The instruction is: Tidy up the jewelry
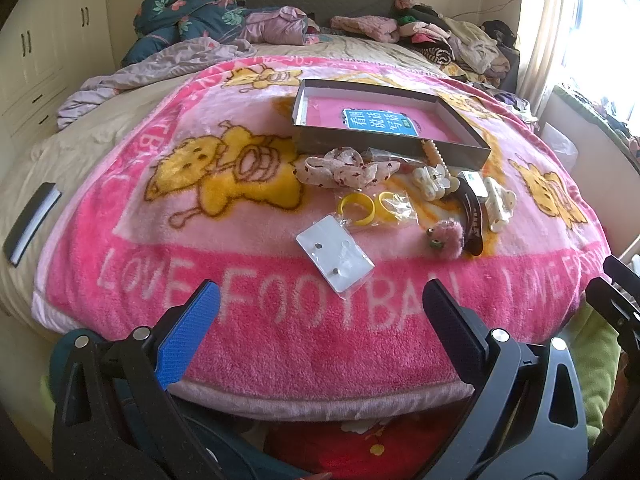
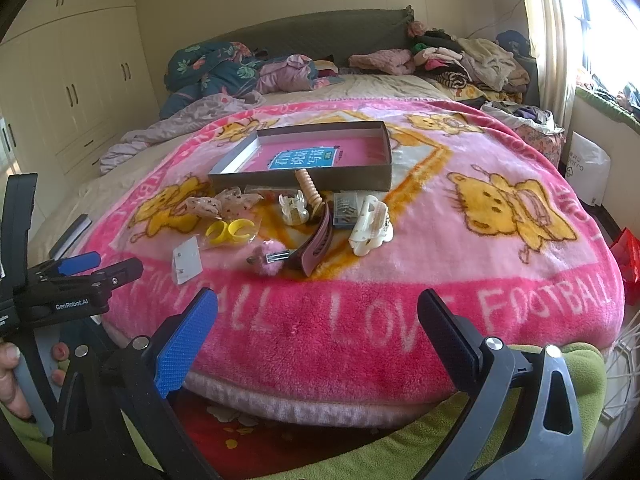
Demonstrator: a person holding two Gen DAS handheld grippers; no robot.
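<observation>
On the fleecy pink blanket (image 1: 280, 344), a flat earring card (image 1: 335, 257) is seen ahead of the wide-open, empty left gripper (image 1: 320, 320); the right gripper (image 2: 318, 320) is likewise spread empty.

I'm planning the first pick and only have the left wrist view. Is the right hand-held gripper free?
Observer: Yes. The right hand-held gripper is open and empty, hovering short of the pink blanket.
Operator: What sits behind the dark hair clip, near the white claw clip?
Observer: A small greyish box, lying flat right beside the white claw clip, between it and the dark hair clip.
Operator: Does the pink pompom have a clasp?
Observer: Yes, a metal snap clip shows on its top side, facing the right wrist camera.
</observation>
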